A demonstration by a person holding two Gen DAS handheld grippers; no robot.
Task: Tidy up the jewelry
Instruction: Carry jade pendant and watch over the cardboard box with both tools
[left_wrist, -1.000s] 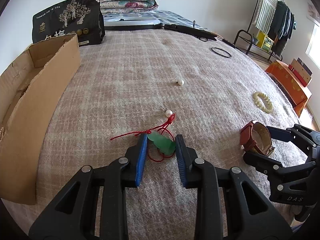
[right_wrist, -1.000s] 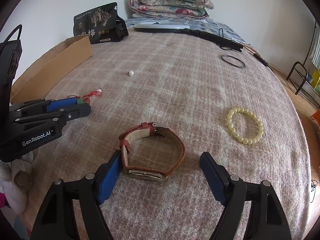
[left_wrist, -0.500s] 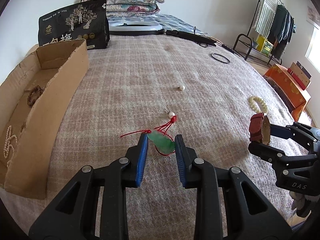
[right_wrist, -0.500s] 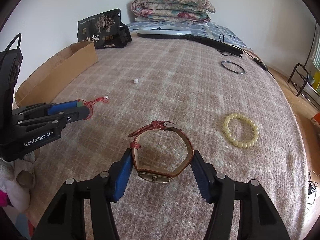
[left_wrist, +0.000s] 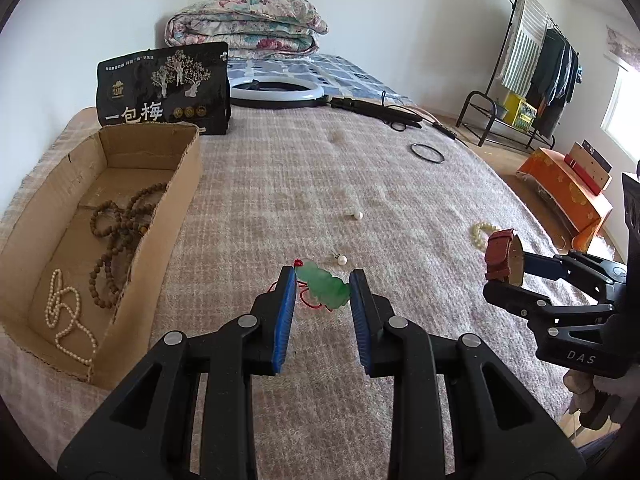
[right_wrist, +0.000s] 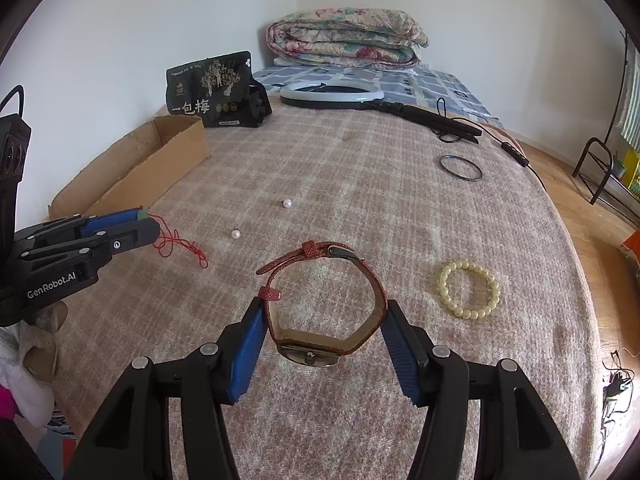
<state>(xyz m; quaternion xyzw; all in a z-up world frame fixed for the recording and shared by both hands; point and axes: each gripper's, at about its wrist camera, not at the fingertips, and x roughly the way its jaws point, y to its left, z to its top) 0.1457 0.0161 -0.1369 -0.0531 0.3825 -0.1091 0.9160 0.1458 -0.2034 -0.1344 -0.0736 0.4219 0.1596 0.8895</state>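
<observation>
Left wrist view showed readable print first: the black pouch [left_wrist: 164, 90] at the head of the bed carried gold tree artwork and the white characters "一包梅", and the body of the right gripper [left_wrist: 516, 276] read "DAS". In the right wrist view the left gripper [right_wrist: 142, 224] was marked "GenRobot.AI".

The left gripper [left_wrist: 322, 286] had its ribbed blue pads [left_wrist: 285, 312] drawn in narrowly on a translucent green carved pendant [left_wrist: 324, 285], lifted off the blanket, with its thin red cord [right_wrist: 180, 246] trailing down onto the cloth. The right gripper [right_wrist: 324, 320] pinched a watch [right_wrist: 320, 312] at a middling gap, both pads pressing the sides of the textured red leather strap, the metal case lowest between them.

The blanket [left_wrist: 280, 184] was a nubby woven plaid in pink and beige. On it lay two small round pearls [left_wrist: 341, 260] [left_wrist: 357, 215], a bracelet of pale yellow glossy beads [right_wrist: 468, 289], and a thin dark ring [right_wrist: 461, 167]. The open corrugated cardboard box [left_wrist: 152, 236] at the left held a string of brown wooden beads [left_wrist: 116, 224] and a strand of tiny white pearls [left_wrist: 64, 316]. A ring light [left_wrist: 276, 92] on a black handle and folded floral quilts [left_wrist: 244, 24] lay farther back.
</observation>
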